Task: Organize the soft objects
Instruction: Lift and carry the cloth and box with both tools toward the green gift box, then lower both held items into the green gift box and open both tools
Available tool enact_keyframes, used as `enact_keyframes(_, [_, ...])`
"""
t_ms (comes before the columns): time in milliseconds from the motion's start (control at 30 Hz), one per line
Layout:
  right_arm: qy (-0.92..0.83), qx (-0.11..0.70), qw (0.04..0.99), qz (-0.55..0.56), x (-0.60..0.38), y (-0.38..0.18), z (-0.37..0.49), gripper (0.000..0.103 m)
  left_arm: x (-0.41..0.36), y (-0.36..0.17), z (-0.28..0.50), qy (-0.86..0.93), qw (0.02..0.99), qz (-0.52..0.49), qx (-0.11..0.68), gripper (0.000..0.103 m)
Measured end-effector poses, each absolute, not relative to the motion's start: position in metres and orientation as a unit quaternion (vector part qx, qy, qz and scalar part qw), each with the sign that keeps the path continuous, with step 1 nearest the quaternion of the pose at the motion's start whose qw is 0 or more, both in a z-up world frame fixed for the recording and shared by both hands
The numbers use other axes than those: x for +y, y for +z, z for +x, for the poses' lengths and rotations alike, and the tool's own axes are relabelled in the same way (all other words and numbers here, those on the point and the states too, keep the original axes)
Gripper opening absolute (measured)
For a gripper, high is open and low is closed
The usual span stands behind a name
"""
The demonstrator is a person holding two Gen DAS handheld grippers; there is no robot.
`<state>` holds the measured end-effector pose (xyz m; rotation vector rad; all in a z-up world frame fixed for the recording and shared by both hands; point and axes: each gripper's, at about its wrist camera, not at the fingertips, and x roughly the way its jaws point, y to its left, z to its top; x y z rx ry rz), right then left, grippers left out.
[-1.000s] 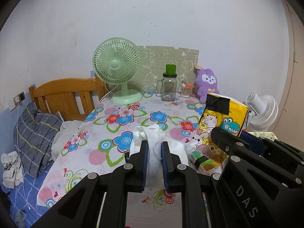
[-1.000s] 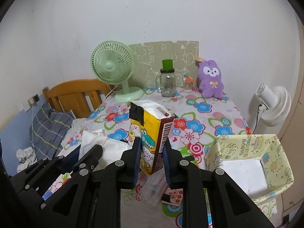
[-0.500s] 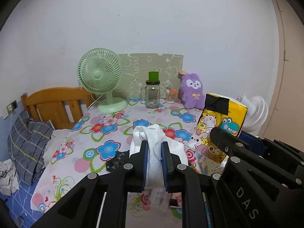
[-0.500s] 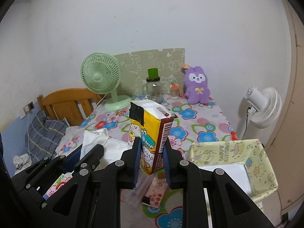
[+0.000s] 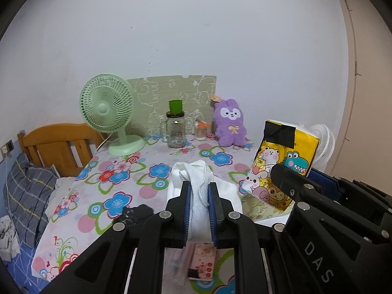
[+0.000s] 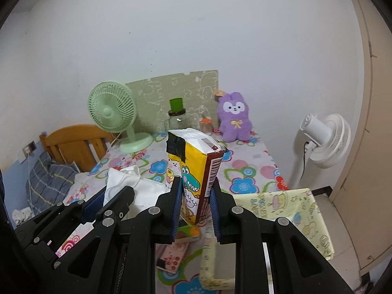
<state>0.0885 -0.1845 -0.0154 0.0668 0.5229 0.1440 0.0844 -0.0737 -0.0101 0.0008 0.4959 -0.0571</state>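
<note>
My left gripper [image 5: 199, 191] is shut on a white cloth bag [image 5: 196, 178] with a drawstring and holds it above the flowered table [image 5: 117, 176]. My right gripper [image 6: 196, 188] is shut on a yellow cartoon tissue pack [image 6: 193, 166] with black tape on top and holds it upright, by the left wall of the yellow fabric box [image 6: 281, 203]. The pack [image 5: 279, 156] and the right gripper also show at the right of the left wrist view. The cloth bag [image 6: 127, 181] shows left in the right wrist view. A purple plush bunny [image 5: 229, 125] sits at the table's back.
A green desk fan [image 5: 107, 107], a glass jar with a green cup [image 5: 176, 127] and a small jar stand at the back. Small packets [image 6: 171, 257] and a black object [image 5: 134, 214] lie on the table below me. A white floor fan [image 6: 323, 142] stands right, a bed [image 5: 27, 191] left.
Both grippers have moved right and back with their loads. The tissue pack now hangs by the yellow box's left wall, and the box fills more of the right wrist view.
</note>
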Motion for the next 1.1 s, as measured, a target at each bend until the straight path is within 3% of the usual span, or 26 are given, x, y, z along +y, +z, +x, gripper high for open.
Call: enact_keyframes(1100, [-0.015,0.314,0.947,0.06,-0.282,-0.064,0.116,0.025,-0.175,-0.057,0.124,-0.11,0.945,0.028,0.308,0.011])
